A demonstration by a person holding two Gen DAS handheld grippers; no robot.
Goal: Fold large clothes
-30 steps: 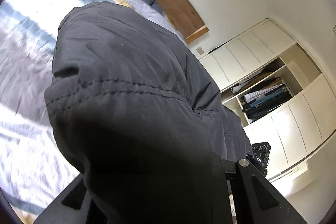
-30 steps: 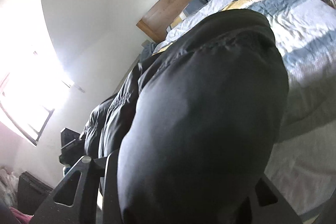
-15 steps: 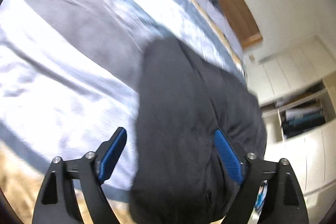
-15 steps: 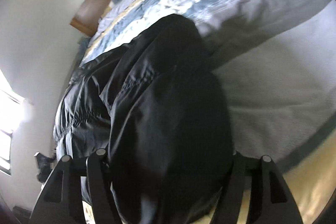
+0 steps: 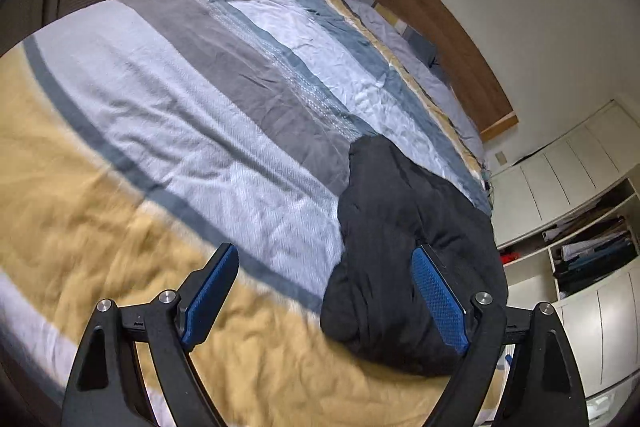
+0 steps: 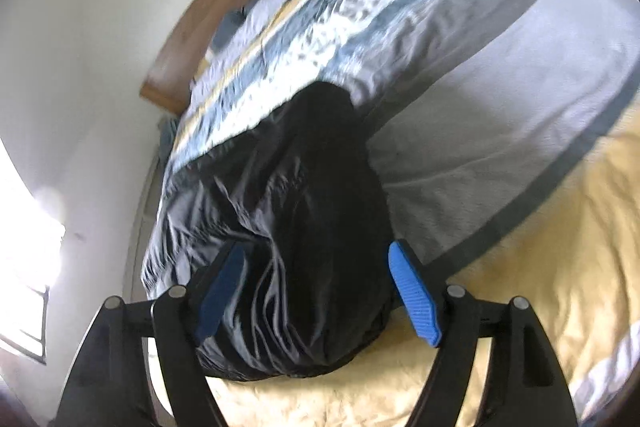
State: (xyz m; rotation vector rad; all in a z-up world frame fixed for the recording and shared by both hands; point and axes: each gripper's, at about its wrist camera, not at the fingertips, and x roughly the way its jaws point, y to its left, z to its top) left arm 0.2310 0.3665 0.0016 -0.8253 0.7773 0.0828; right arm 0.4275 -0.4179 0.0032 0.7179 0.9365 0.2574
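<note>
In the left wrist view we see the left tongs (image 5: 324, 291) standing wide open, with nothing pressed between the blue pads. Their jaws have just been opening. The black padded jacket of smooth quilted cloth (image 5: 404, 247) lies in a heap on the striped bed cover of grey, blue, white and yellow (image 5: 208, 115), and the right-hand pad sits against its side without a grip. We judge the jacket soft, puffy and light for its size, with a slippery shell, so a seam or a hem is the better place to hold than the smooth bulk. We can read no writing here.

In the right wrist view the right tongs (image 6: 316, 291) are also wide open and have just been opening. The jacket (image 6: 304, 227) lies between the pads but is not squeezed. No label is visible.
</note>
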